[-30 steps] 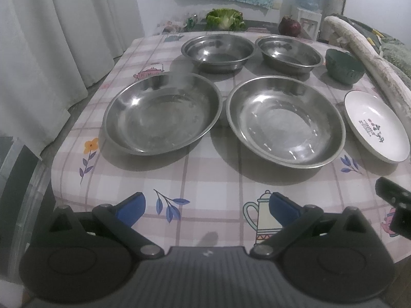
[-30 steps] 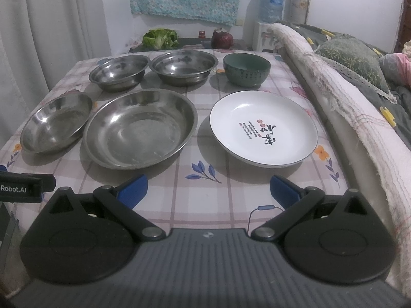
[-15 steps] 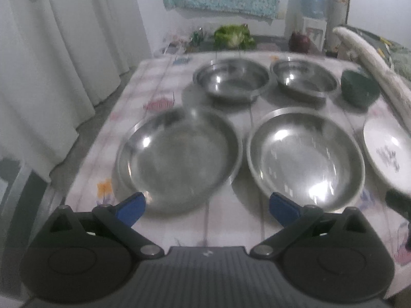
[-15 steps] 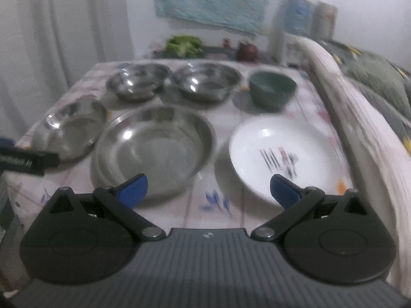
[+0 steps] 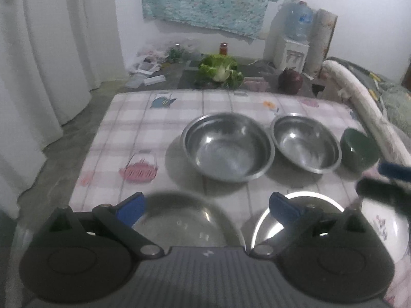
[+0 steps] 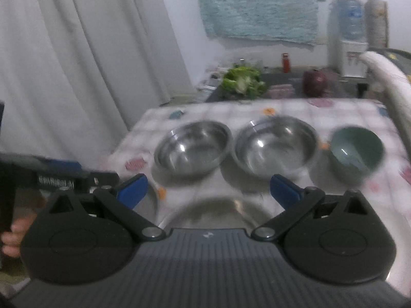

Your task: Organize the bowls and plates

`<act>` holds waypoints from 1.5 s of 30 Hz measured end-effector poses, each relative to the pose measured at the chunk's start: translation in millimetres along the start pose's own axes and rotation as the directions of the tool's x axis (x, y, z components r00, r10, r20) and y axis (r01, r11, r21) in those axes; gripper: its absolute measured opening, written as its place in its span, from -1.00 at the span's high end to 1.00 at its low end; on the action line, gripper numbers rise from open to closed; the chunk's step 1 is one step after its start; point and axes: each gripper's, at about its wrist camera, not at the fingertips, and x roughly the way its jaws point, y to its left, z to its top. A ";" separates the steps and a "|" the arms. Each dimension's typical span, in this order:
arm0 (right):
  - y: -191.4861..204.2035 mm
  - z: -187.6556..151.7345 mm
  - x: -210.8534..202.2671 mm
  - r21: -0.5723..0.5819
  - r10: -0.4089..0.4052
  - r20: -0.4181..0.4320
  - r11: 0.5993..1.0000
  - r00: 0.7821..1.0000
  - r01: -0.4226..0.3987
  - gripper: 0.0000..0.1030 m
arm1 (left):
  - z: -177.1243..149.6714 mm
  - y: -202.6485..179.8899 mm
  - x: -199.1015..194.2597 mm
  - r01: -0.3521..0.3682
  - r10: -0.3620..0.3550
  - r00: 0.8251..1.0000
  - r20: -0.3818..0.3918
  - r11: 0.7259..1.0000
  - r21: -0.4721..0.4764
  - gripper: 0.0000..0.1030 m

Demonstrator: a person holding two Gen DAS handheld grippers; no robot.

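Since a second ago we have carried both tools forward and tipped them up: the two big steel plates that filled the middle of each view now sit low, partly behind the tool bodies, and the far wall with its hanging blue cloth (image 5: 210, 2) has come into sight.

On the checked desk (image 5: 133, 131), the left steel plate (image 5: 185, 218) lies at 6 o'clock in the left view, the right steel plate (image 5: 303, 205) at 5. Behind them stand the larger steel bowl (image 5: 227, 146) at centre, the smaller steel bowl (image 5: 305, 142) at 2 o'clock and the green bowl (image 5: 359, 150) at 3. The white plate (image 5: 385, 228) at 4 o'clock carries dark print too blurred to read.

The left tool (image 5: 205, 206) has its blue pads wide apart, empty; so does the right tool (image 6: 208, 187). In the right view, the left tool's side at 9 o'clock bears white lettering, smeared, ending in what looks like "AI".
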 end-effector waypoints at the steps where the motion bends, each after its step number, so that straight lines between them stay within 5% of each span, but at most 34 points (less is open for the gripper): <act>1: -3.6 11.3 9.1 -0.001 0.008 -0.006 1.000 1.000 -0.008 -0.98 | 5.9 5.1 8.2 0.015 -0.015 1.000 0.004 1.000 -0.011 -1.00; 7: -23.4 76.0 91.9 -0.061 0.020 -0.086 0.998 0.996 -0.025 -0.89 | 36.0 17.8 58.9 0.041 -0.040 0.998 0.044 0.999 -0.013 -0.95; 11: -35.6 97.7 152.2 -0.058 0.021 -0.184 0.998 0.983 -0.032 -0.44 | 50.7 19.1 100.5 0.030 -0.030 0.999 -0.019 0.999 0.012 -0.75; 15: -36.8 109.4 200.8 -0.080 0.034 -0.256 0.995 0.966 -0.056 0.02 | 61.8 22.9 145.0 -0.027 0.030 0.992 -0.120 0.999 0.022 -0.12; 21: -33.0 113.9 244.1 -0.106 0.034 -0.318 0.992 0.948 -0.071 0.47 | 59.5 36.9 177.1 -0.025 0.019 0.975 -0.220 0.999 -0.028 0.53; 29: -28.9 108.7 254.0 -0.081 0.066 -0.352 0.992 0.934 -0.100 0.56 | 59.6 61.9 179.7 -0.068 0.052 0.978 -0.203 0.995 -0.072 0.64; 36: -17.0 95.4 269.0 -0.046 0.094 -0.406 0.991 0.909 -0.123 0.54 | 59.3 81.0 175.4 -0.051 0.017 0.975 -0.223 0.988 -0.146 0.37; 41: -14.9 84.9 271.9 -0.049 0.064 -0.444 0.994 0.894 -0.096 0.54 | 53.0 81.7 180.2 -0.033 -0.008 0.966 -0.259 0.988 -0.153 0.37; 43: -16.8 80.5 271.6 -0.033 0.071 -0.455 0.995 0.888 -0.096 0.55 | 50.8 80.3 182.1 -0.027 -0.016 0.964 -0.265 0.988 -0.155 0.39; 45: -18.4 75.7 271.7 -0.020 0.075 -0.464 0.995 0.883 -0.095 0.60 | 50.9 77.2 181.4 -0.016 -0.025 0.965 -0.260 0.988 -0.153 0.66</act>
